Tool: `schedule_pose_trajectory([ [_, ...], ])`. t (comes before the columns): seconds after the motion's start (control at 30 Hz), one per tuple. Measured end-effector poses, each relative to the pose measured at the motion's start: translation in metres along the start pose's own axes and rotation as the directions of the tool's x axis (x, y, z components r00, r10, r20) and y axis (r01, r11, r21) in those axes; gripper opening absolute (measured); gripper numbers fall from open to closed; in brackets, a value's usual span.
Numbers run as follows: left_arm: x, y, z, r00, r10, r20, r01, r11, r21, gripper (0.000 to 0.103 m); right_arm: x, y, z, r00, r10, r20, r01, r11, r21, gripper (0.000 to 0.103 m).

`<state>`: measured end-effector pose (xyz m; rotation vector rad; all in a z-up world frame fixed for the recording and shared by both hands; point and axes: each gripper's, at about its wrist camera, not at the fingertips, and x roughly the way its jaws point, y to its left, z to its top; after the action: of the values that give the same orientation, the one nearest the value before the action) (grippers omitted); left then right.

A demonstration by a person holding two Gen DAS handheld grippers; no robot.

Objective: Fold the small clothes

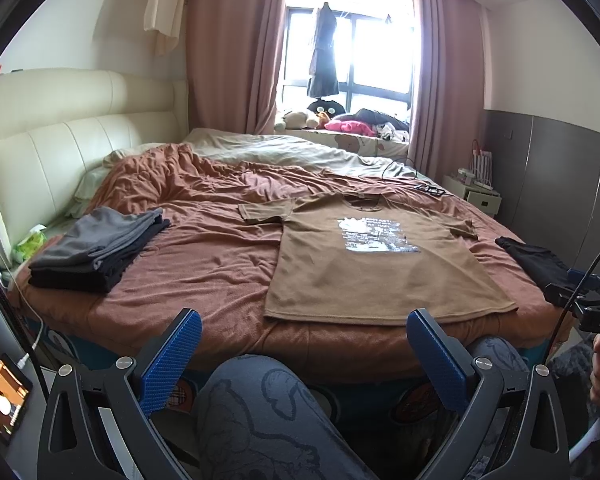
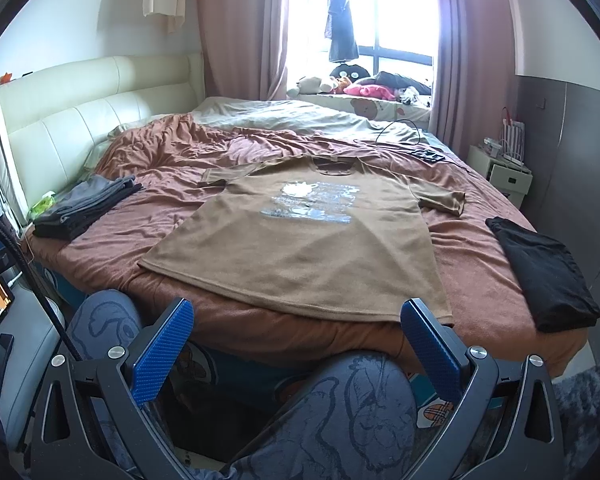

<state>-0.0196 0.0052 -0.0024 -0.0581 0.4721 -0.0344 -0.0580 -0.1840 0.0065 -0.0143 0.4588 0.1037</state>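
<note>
The bed runs off the frame at its near edge, its rust cover creased. On it a brown T-shirt lies flat, front up, hem toward the person; its chest print is too blurred to read. A grey folded stack sits to its left, and a black folded garment to its right, partly cut off in the left wrist view. The left tool and right tool both stand wide apart, empty, above the person's patterned knees, short of the hem.
</note>
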Motion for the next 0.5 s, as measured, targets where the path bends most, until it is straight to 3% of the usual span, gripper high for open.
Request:
schedule_pose_trajectory([
  [0.5,0.0006,0.0053,-0.0051,1.000,-0.015,-0.008,0.015,1.000,-0.005,0.103,0.0005,0.0036,-0.0023,1.000,0.001,-0.009,-0.001,1.000,-0.010,0.103],
])
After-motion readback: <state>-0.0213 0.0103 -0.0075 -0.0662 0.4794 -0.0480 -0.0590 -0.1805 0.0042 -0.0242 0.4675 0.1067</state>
